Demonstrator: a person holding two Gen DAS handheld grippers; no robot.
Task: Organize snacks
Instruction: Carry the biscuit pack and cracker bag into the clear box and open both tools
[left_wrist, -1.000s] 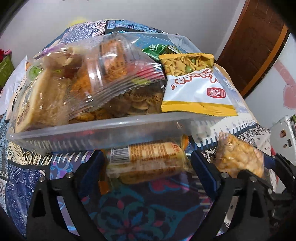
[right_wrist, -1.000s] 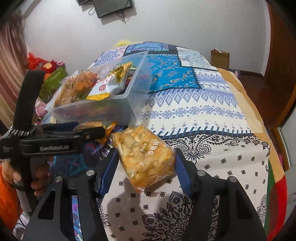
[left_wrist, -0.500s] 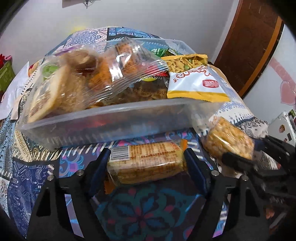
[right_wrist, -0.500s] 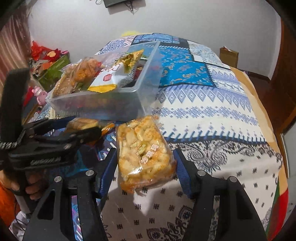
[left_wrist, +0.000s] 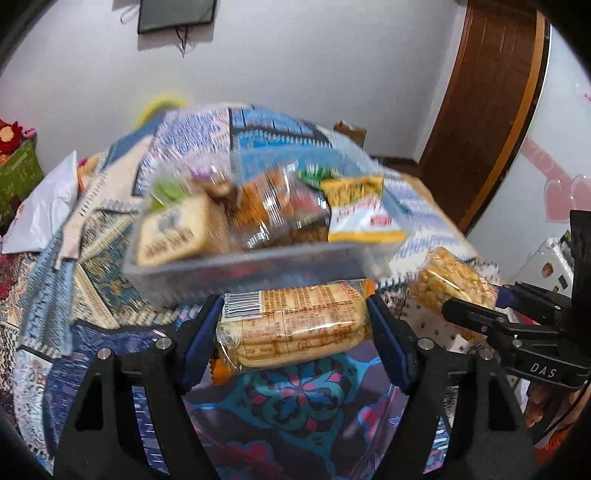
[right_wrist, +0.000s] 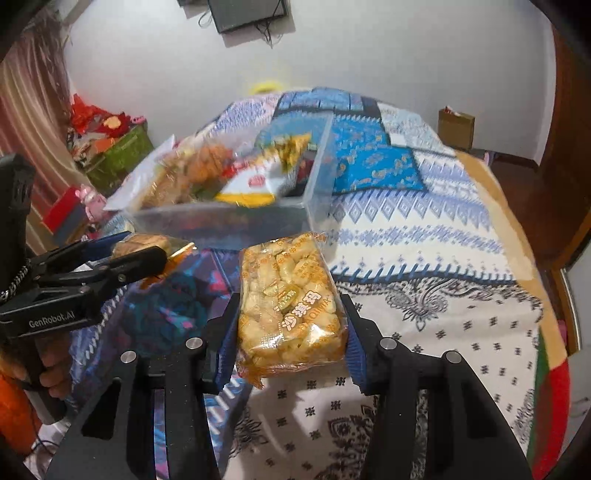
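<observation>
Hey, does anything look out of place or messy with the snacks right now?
The clear plastic bin is overfilled: the white and yellow snack bag and a clear cracker pack ride above its rim, tilted. Nothing is spilled or torn. Both jaws have just been closing, each gripper clamped on a packet.

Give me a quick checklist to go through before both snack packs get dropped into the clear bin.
1. Left gripper holds the cracker pack: ok, its fingers have just been closing and now press both ends.
2. Right gripper holds the puffed rice snack pack: ok, its fingers have just been closing and now clamp both sides.
3. Both packs lifted off the patterned bedspread: ok.
4. Clear plastic bin ahead of both grippers: ok.
5. Free room in the bin: cannot tell; snacks are piled above the rim, the view is blurred.
6. Grippers clear of each other: ok, side by side, apart.
</observation>
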